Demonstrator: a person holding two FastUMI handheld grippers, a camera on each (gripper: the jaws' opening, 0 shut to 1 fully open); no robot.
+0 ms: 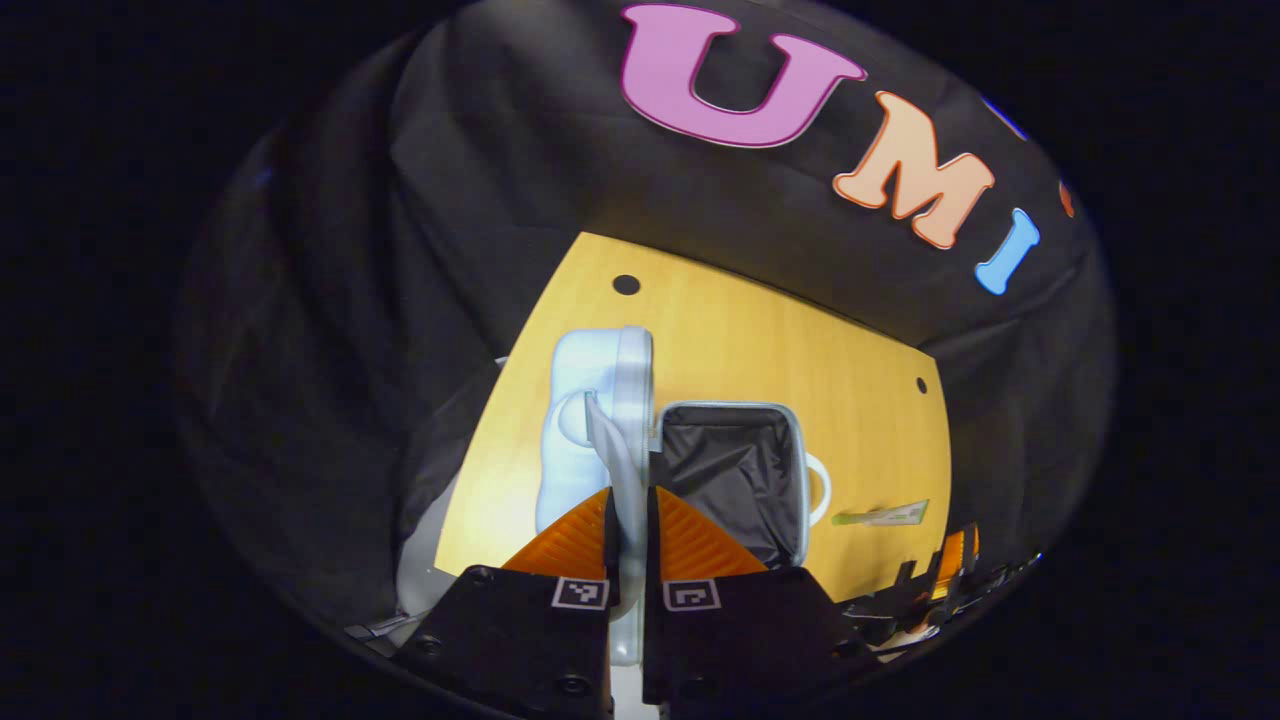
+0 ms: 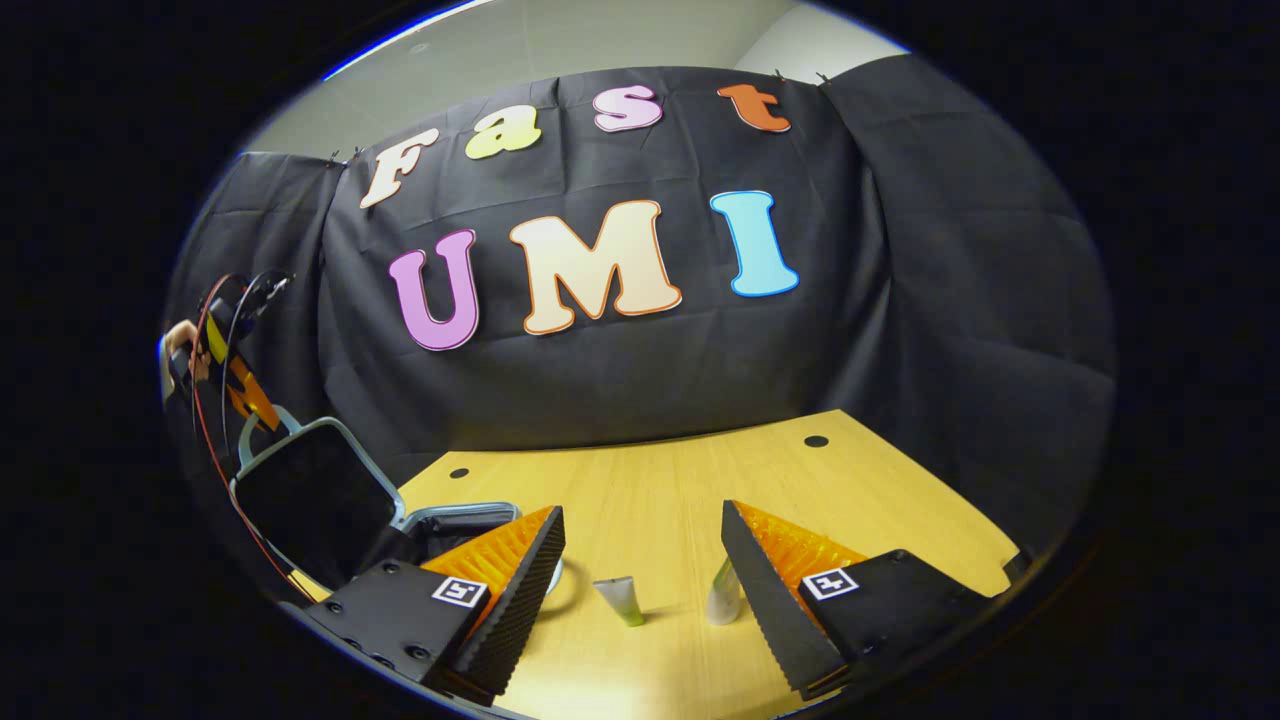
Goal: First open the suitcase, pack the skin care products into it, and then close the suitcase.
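Left gripper (image 1: 630,545): jaws pinched on the rim of the suitcase lid (image 1: 628,420), which stands raised on edge directly ahead of the fingers.
Suitcase (image 1: 735,470): open, its dark-lined tray just right of the left jaws, with nothing seen inside it.
Right gripper (image 2: 643,560): jaws spread wide, gripping nothing, low over the wooden table (image 2: 700,480).
Skin care products: a green tube (image 2: 622,600) lies between the right jaws; a pale tube (image 2: 722,598) stands close against the inside of the right-hand finger; neither looks to be touched.
Progress: opening appears done; packing not begun; closing still to come.
Left gripper view adds: the tray's lining seen from above, and a tube (image 1: 885,514) on the table beyond the tray, to the right of the left jaws.
Right gripper view adds: both tubes at close range, plus the lid's dark inner face far to the left of the right jaws, held up by the left gripper and a hand (image 2: 185,345).
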